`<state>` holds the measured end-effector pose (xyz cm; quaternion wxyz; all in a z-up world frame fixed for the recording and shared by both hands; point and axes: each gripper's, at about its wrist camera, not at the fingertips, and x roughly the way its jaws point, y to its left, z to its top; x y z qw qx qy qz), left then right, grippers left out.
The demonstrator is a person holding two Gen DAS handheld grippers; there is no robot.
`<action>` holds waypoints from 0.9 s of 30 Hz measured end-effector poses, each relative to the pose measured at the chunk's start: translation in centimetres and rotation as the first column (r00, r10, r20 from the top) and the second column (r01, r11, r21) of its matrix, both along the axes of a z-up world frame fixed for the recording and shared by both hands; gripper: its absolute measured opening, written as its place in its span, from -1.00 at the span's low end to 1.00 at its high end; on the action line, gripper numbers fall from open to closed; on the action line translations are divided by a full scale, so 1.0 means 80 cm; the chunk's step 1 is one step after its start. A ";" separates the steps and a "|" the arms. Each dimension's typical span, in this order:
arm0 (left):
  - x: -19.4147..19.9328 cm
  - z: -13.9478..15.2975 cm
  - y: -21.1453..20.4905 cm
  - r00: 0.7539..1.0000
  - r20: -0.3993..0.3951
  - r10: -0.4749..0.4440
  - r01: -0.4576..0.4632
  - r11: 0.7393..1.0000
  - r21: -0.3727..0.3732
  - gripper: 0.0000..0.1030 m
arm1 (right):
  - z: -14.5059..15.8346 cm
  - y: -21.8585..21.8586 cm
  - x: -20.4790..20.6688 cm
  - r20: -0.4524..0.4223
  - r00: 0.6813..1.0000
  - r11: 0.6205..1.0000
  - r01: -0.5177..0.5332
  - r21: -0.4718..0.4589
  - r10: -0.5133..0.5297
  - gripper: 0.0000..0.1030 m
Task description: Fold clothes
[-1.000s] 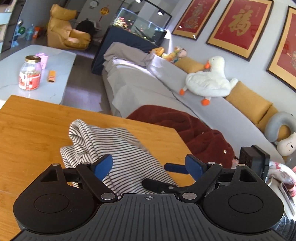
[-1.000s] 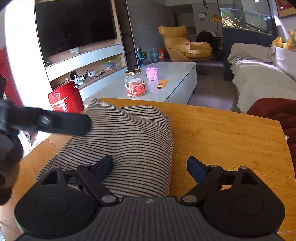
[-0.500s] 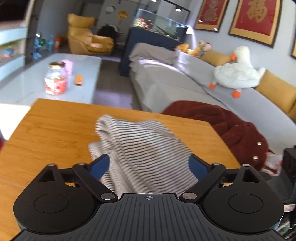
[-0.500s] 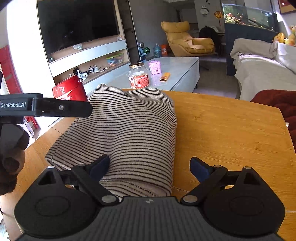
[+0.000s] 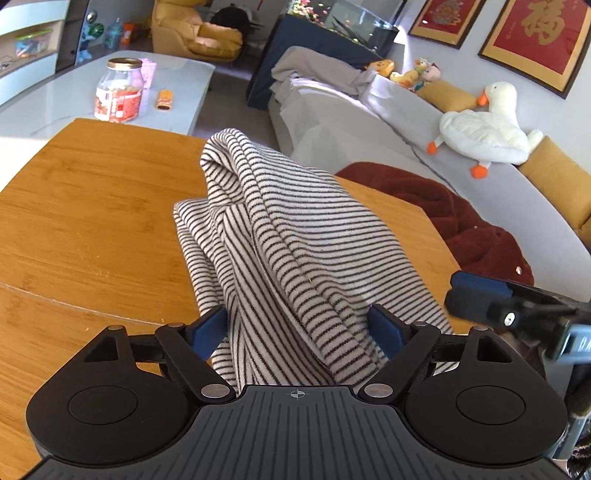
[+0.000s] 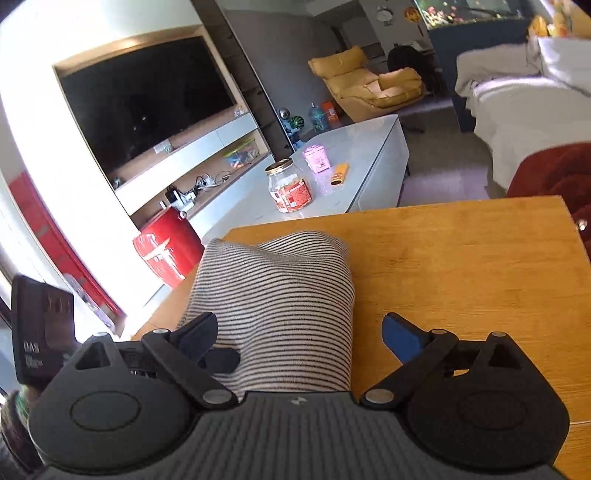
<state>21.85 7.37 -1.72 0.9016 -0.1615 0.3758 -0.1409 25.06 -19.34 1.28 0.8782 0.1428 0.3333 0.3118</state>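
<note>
The wooden worktop [image 5: 92, 221] spreads ahead of and below both sets of jaws. On it lies the striped garment [image 5: 295, 240], white with thin dark stripes, bunched into a thick folded heap that rises to a peak ahead of the left gripper [image 5: 297, 328]. Its near end runs back between the left jaws, which are closing around it; the blue pads stand at either side of the cloth, and whether they press on it yet cannot be told. In the right wrist view the same garment [image 6: 280, 302] fills the left half of the gap of the right gripper [image 6: 299, 336]. The right jaws are opening: the right-hand pad stands clear over bare wood, while the left-hand pad sits at the cloth's edge.

Beyond the left jaws, to their right, a grey sofa [image 5: 369, 122] carries a dark red blanket [image 5: 461, 221] and a white toy goose [image 5: 484, 129]. On the wall above hang red framed prints [image 5: 535, 33] with gold characters too distorted to read.

Beyond the right jaws, a dark television [image 6: 147, 103] is set in the wall to the left. Straight ahead a pale low table [image 6: 354, 166] holds a glass jar [image 6: 290, 186] with a red label whose writing is too small to read.

At the left edge of the right wrist view, a black block [image 6: 40, 332] bears the letters "DAS".
</note>
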 end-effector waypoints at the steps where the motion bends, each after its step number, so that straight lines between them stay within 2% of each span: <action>1: 0.000 -0.001 0.002 1.000 -0.001 -0.001 0.001 1.000 -0.009 0.70 | -0.006 0.002 0.009 -0.025 1.000 1.000 0.001 0.008 -0.001 0.90; 4: -0.004 -0.003 0.006 1.000 0.004 -0.011 0.011 1.000 -0.024 0.65 | -0.032 0.018 0.030 -0.115 0.993 1.000 -0.021 0.006 0.022 0.89; 6: -0.008 -0.004 0.010 1.000 0.012 -0.027 0.027 0.999 -0.033 0.57 | -0.046 0.031 0.038 -0.160 0.984 0.997 -0.071 0.025 0.074 0.66; 7: -0.011 -0.004 0.013 0.999 0.016 -0.034 0.035 0.999 -0.039 0.52 | -0.053 0.038 0.042 -0.180 0.979 0.995 -0.094 0.033 0.099 0.61; 9: -0.015 -0.007 0.020 0.999 0.022 -0.044 0.045 0.998 -0.053 0.48 | -0.050 0.056 0.043 -0.163 0.979 0.992 -0.122 -0.002 0.120 0.61; 14: -0.012 -0.010 0.056 0.999 0.039 -0.019 0.022 0.998 -0.063 0.47 | -0.049 0.105 0.067 -0.154 0.970 0.982 -0.189 -0.006 0.186 0.61; 21: 0.014 -0.009 0.134 0.995 0.044 0.088 -0.085 0.994 -0.070 0.47 | -0.040 0.208 0.114 -0.096 0.961 0.962 -0.267 -0.059 0.261 0.61; 27: 0.039 -0.006 0.174 0.986 0.039 0.165 -0.162 0.985 -0.060 0.48 | -0.033 0.247 0.129 -0.021 0.967 0.959 -0.256 -0.123 0.255 0.66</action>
